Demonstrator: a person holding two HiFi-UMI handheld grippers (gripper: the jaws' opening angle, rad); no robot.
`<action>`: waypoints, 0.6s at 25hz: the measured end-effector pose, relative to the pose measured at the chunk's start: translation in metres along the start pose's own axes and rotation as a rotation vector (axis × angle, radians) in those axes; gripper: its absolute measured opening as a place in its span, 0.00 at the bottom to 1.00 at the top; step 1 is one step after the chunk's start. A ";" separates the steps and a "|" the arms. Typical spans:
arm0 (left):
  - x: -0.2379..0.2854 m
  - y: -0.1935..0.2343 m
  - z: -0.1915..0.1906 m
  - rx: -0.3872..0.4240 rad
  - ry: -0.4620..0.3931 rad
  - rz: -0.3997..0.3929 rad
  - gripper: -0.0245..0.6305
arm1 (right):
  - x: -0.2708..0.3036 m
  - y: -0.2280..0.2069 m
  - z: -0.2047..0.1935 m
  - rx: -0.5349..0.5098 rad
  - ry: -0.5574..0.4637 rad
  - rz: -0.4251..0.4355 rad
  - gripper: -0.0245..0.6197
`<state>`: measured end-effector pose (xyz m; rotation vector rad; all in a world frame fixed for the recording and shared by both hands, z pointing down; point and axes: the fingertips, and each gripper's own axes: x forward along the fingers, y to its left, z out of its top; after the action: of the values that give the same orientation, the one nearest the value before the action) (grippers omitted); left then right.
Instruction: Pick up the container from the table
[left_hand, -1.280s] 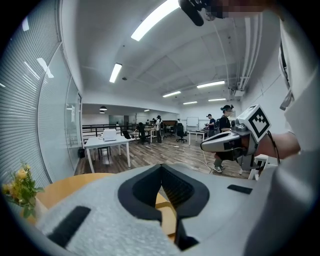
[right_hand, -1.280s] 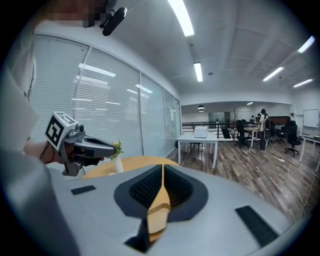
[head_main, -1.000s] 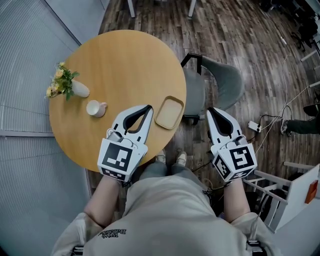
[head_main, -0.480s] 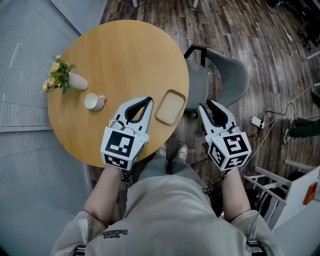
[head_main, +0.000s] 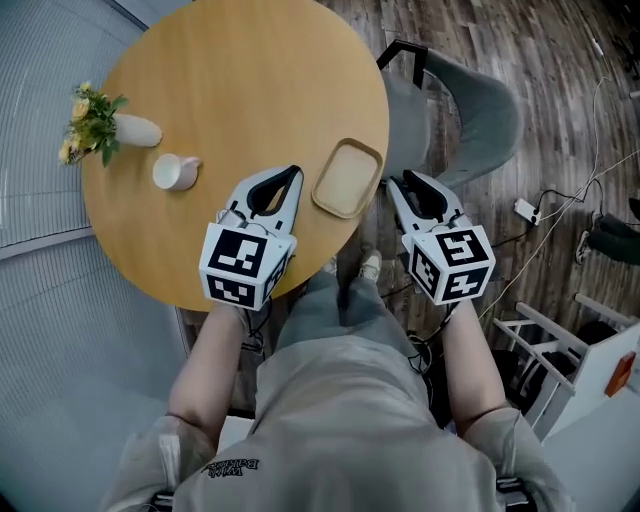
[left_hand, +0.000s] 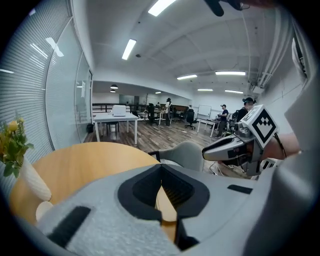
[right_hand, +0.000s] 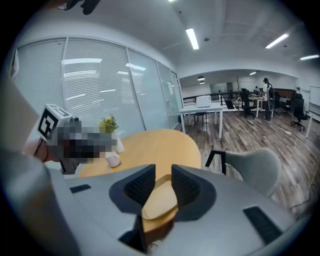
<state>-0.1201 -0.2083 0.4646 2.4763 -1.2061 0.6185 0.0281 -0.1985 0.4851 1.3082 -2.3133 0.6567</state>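
Observation:
The container, a shallow tan tray, lies near the right edge of the round wooden table. My left gripper hovers over the table just left of the tray, its jaws shut on nothing. Off the table edge, just right of the tray, my right gripper is open by a narrow gap. The right gripper view looks along the jaws of the right gripper at the tray lying beyond them, not gripped. In the left gripper view a strip of the tray shows below the tips of the left gripper.
A white cup and a small vase of yellow flowers stand on the table's left side. A grey chair is tucked in at the right. Cables and a white rack are on the wooden floor.
Both grippers have come closer to the tray; the right one moved left from over the floor to just beside the table edge. The tray has not moved.

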 end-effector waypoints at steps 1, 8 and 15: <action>0.004 0.000 -0.006 -0.007 0.011 -0.003 0.07 | 0.005 0.000 -0.007 0.008 0.014 0.004 0.19; 0.024 0.006 -0.040 -0.047 0.043 -0.008 0.07 | 0.035 0.000 -0.052 0.040 0.115 0.015 0.19; 0.040 0.008 -0.078 -0.066 0.092 -0.016 0.07 | 0.060 -0.006 -0.106 0.081 0.197 -0.017 0.20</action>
<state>-0.1231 -0.2035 0.5526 2.3735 -1.1527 0.6704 0.0163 -0.1814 0.6053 1.2369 -2.1355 0.8425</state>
